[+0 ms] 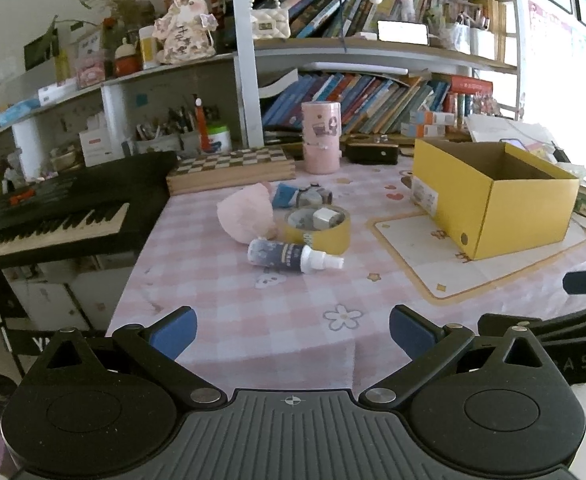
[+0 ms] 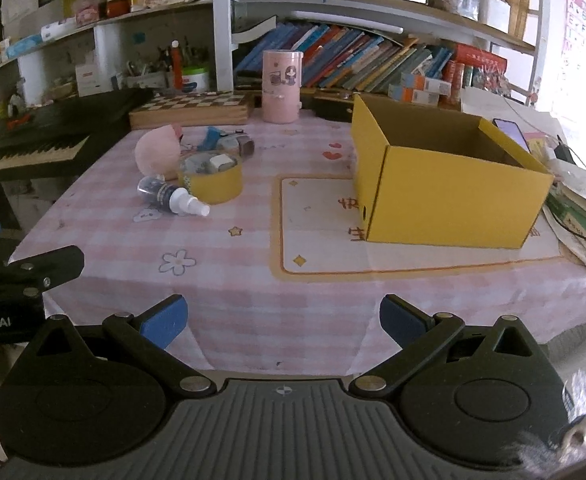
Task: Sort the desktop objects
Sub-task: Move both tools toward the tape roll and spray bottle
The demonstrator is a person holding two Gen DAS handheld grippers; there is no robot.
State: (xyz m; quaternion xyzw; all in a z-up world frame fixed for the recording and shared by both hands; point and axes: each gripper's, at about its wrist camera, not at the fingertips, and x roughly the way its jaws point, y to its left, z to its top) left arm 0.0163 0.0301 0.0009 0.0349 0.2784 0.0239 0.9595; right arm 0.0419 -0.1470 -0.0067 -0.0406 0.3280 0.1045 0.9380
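Left gripper [image 1: 293, 334]: our fingers spread apart, empty.
Right gripper [image 2: 281, 322]: ours likewise, wide apart.
Spray bottle [image 1: 289, 257]: lying at twelve o'clock.
Yellow box [image 2: 445, 184]: at two o'clock.

Home study, crammed bookshelves [image 1: 373, 96], keyboard piano [image 1: 53, 216], checked tablecloth [image 2: 253, 280]

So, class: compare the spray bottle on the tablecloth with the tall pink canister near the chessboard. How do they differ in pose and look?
The spray bottle lies on its side; the pink canister stands upright. The bottle is dark with a white nozzle, while the canister is pale pink with a small cartoon picture. The bottle lies in front of the yellow tape roll; the canister stands further back, by the chessboard. Both are cylindrical and rest on the checked tablecloth.
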